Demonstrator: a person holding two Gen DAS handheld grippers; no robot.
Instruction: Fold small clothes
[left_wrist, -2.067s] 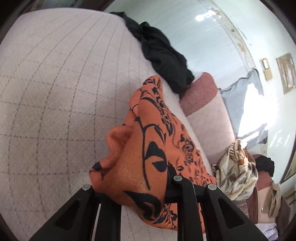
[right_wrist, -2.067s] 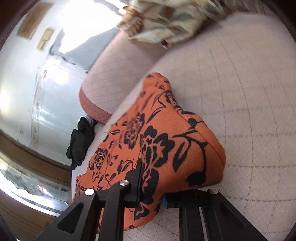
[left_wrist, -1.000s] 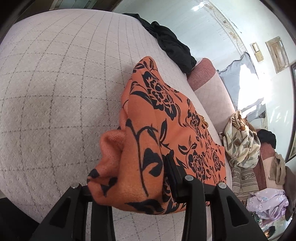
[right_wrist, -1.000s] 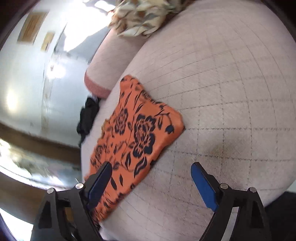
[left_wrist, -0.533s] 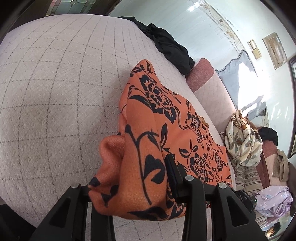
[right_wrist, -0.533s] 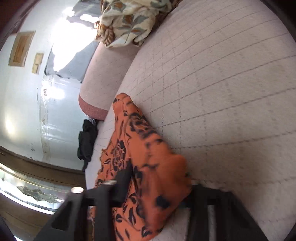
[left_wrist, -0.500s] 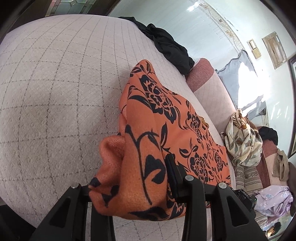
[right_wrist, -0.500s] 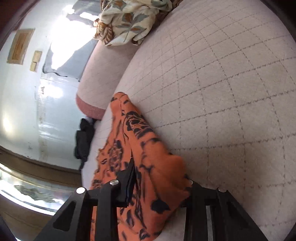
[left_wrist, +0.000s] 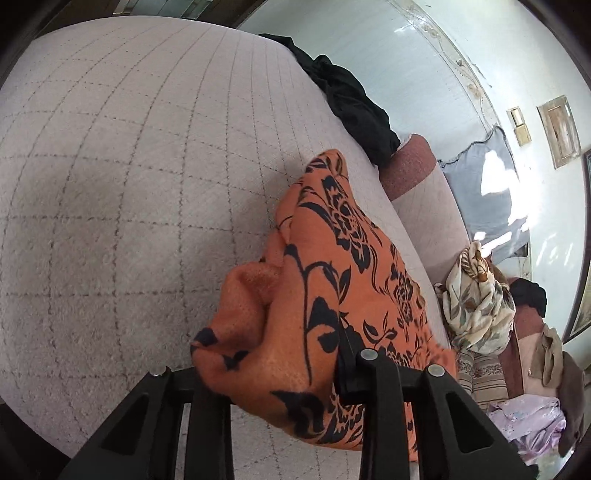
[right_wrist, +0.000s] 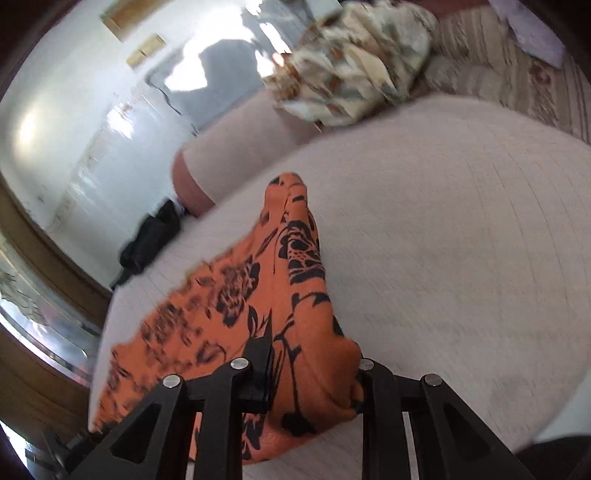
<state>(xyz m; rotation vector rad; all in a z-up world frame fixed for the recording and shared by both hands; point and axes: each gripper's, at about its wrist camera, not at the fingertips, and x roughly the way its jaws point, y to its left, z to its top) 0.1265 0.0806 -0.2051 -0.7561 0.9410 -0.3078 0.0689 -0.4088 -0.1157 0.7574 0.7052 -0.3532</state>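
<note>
both the left gripper (left_wrist: 273, 373) and the right gripper (right_wrist: 314, 373) are closing, each pinching a bunched corner of the orange black-flowered cloth (left_wrist: 332, 266) on the beige quilted cushion (left_wrist: 129, 184).

A pale quilted cushion (left_wrist: 129, 184) with grid stitching is filling the foreground. Glossy pale walls (left_wrist: 406, 66) are reflecting daylight. Two framed fittings (left_wrist: 557, 129), possibly switch plates, are hanging beyond the padded armrest (left_wrist: 424, 199).

place: home living room | cues: quilted sofa (left_wrist: 147, 184), framed pictures (left_wrist: 559, 129)
</note>
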